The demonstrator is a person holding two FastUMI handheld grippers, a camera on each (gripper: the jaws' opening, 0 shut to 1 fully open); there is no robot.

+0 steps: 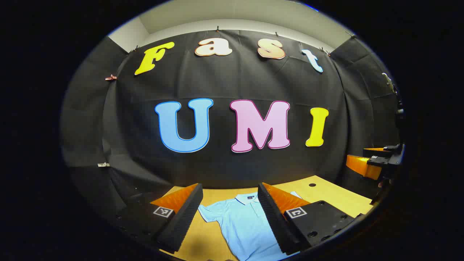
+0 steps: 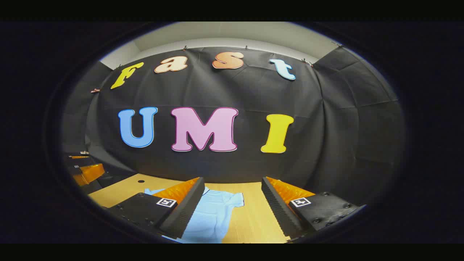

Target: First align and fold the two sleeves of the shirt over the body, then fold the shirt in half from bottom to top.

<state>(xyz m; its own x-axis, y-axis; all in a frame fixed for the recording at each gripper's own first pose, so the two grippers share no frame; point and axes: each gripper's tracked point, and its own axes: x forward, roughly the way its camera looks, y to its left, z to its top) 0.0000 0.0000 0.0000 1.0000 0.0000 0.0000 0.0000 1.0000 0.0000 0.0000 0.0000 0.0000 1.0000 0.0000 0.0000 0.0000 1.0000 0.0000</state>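
The shirt is plain light blue with a darker blue inside its collar. The surface is light yellowish wood with fine grain.

A light blue polo shirt is seen lying flat on the wooden surface, collar toward the booth's black wall. The left gripper is held above it with its fingers set wide apart and nothing between them. The right gripper is seen at the right edge, raised well clear of the shirt.
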